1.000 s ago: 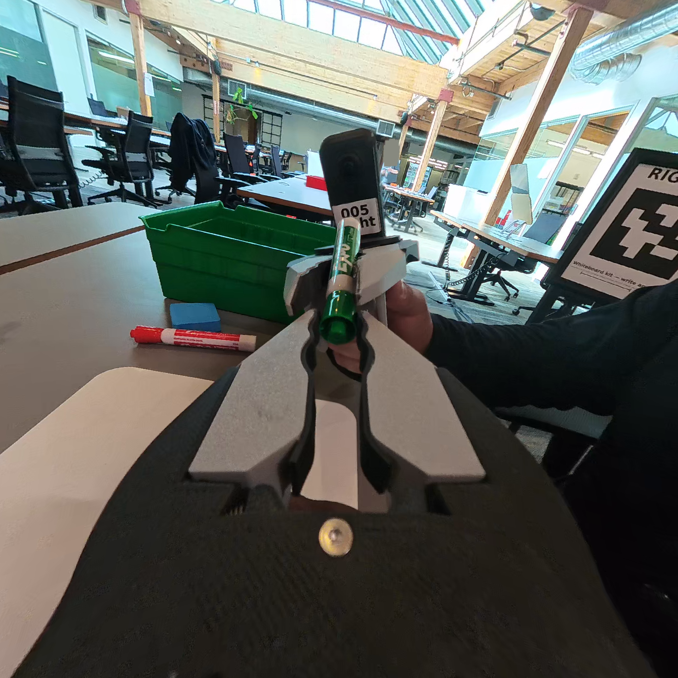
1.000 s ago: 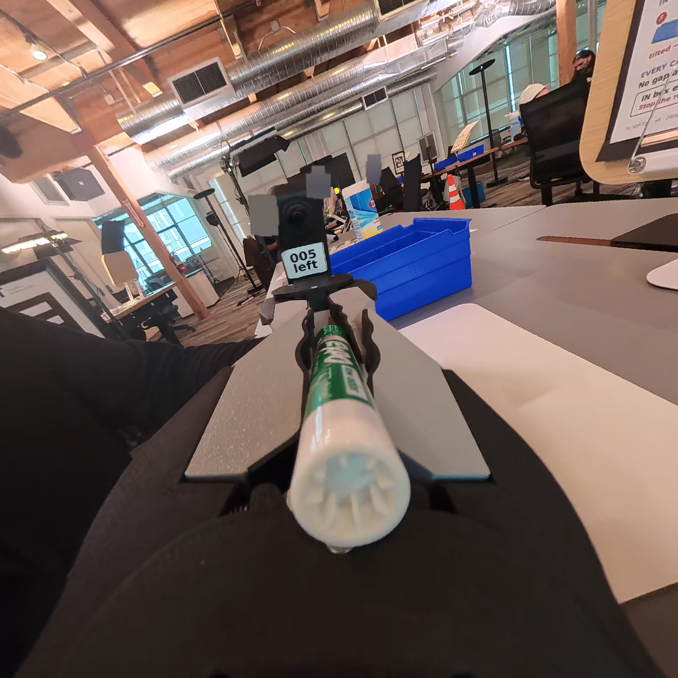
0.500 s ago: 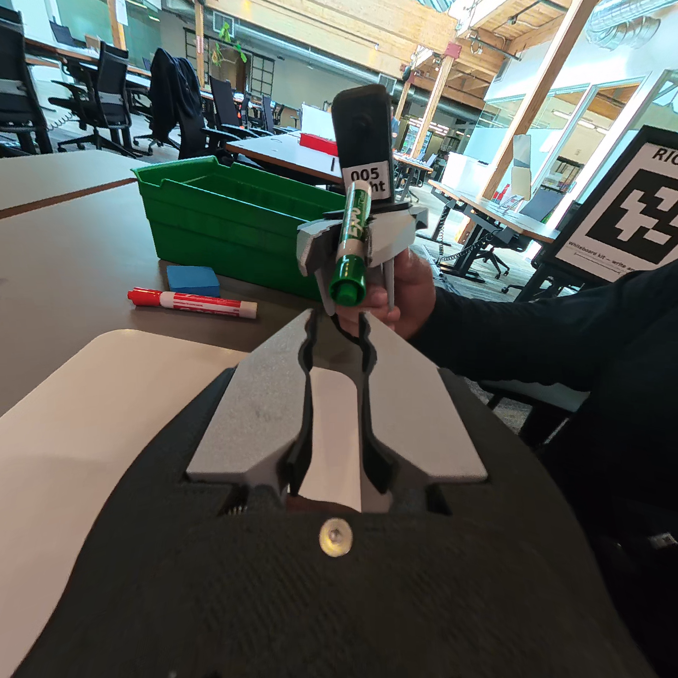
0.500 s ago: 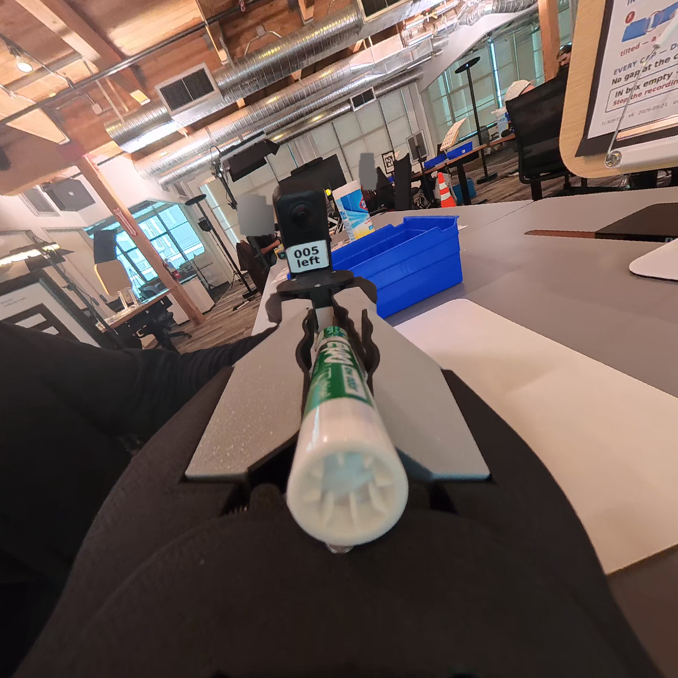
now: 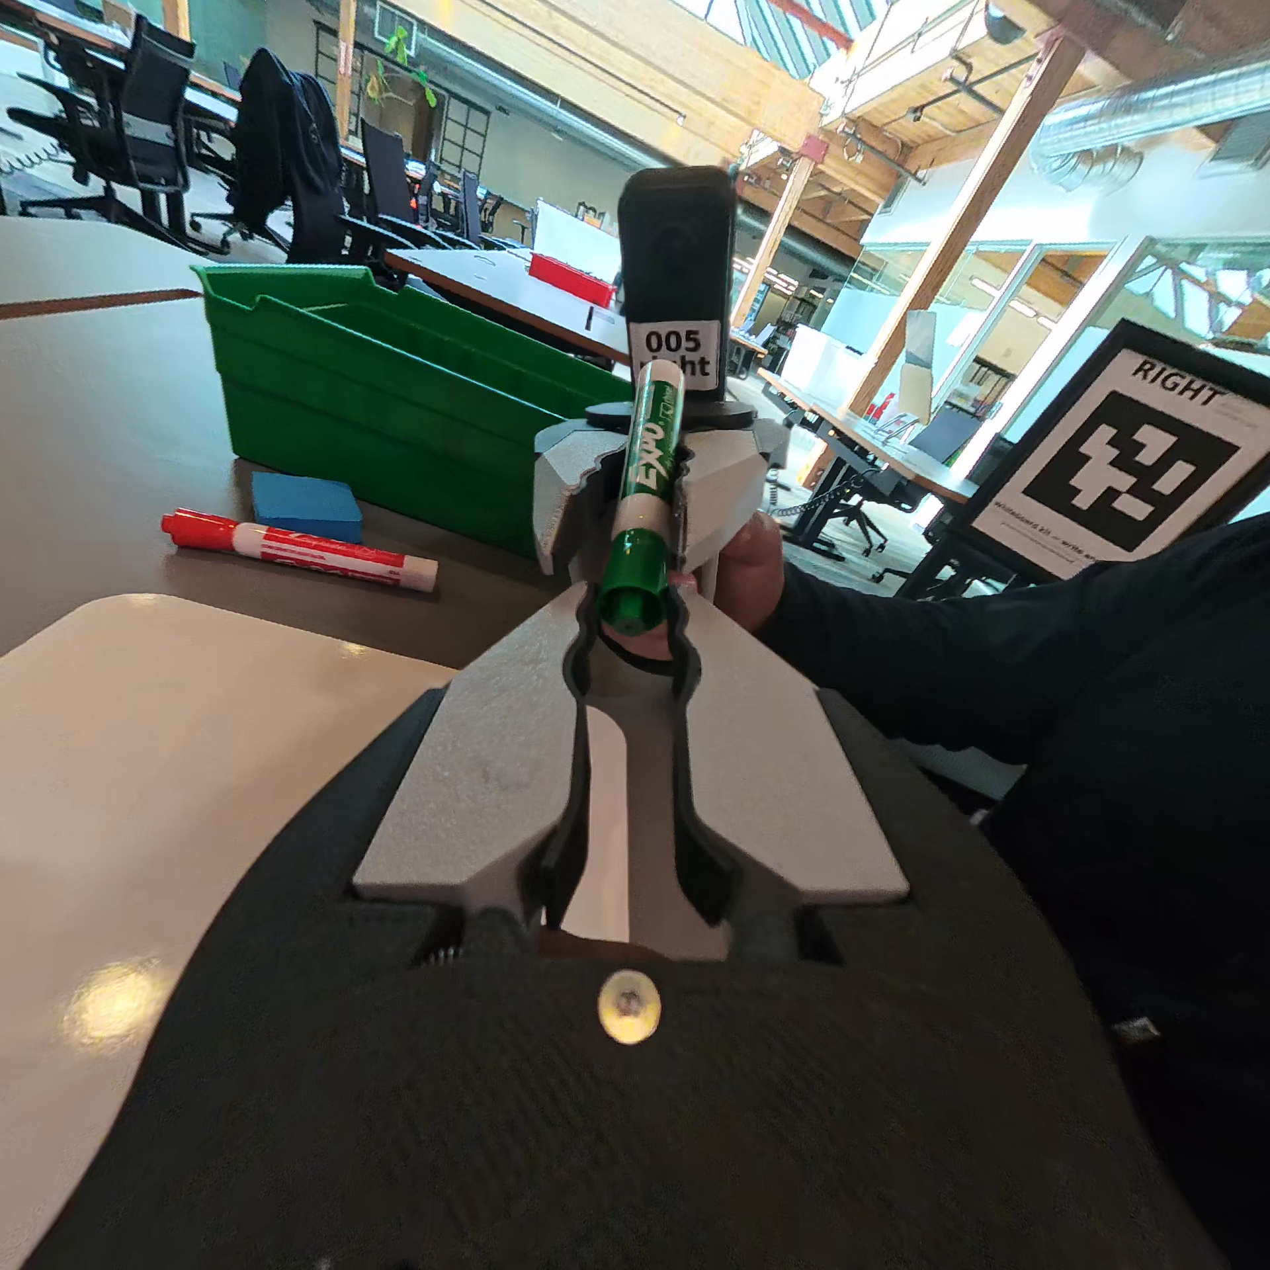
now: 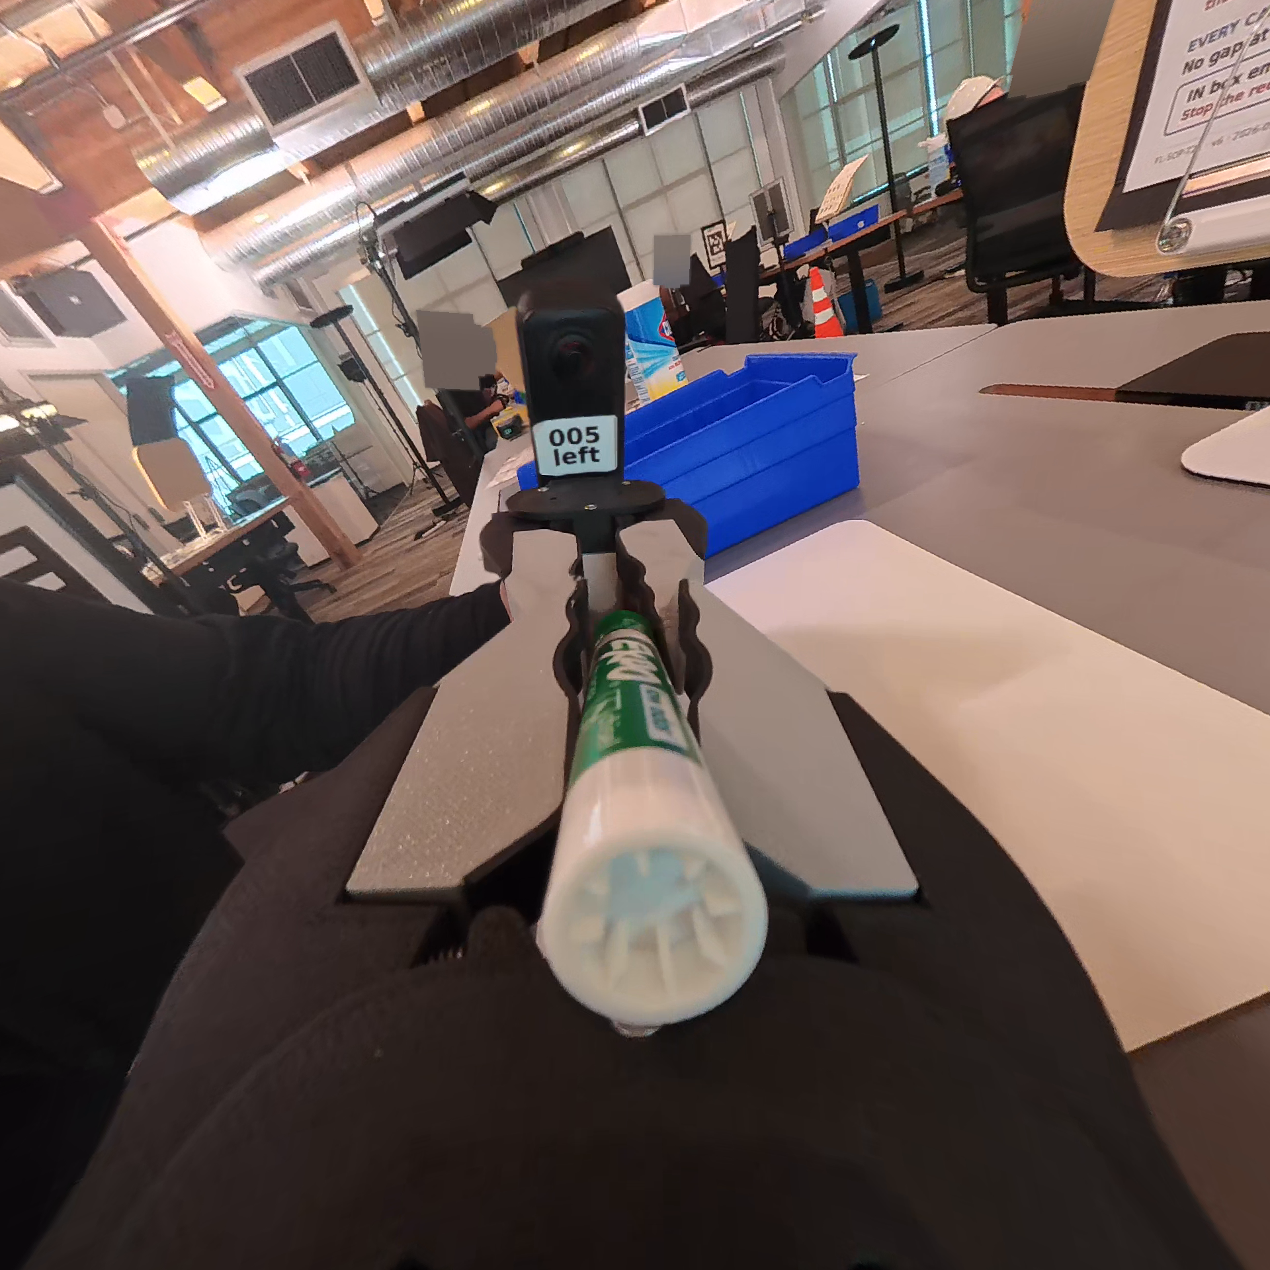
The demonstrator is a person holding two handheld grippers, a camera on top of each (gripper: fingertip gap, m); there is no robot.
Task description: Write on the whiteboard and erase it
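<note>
Green bin, blue bin

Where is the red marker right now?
In the left wrist view, the red marker lies flat on the grey table, left of centre, just in front of the blue eraser and green bin.

Eraser between marker and bin

The right gripper is clamped on a green marker, pointed straight at the left gripper. The left gripper's jaws stand apart around the marker's capped end, both dark-sleeved arms reaching inward.
</note>
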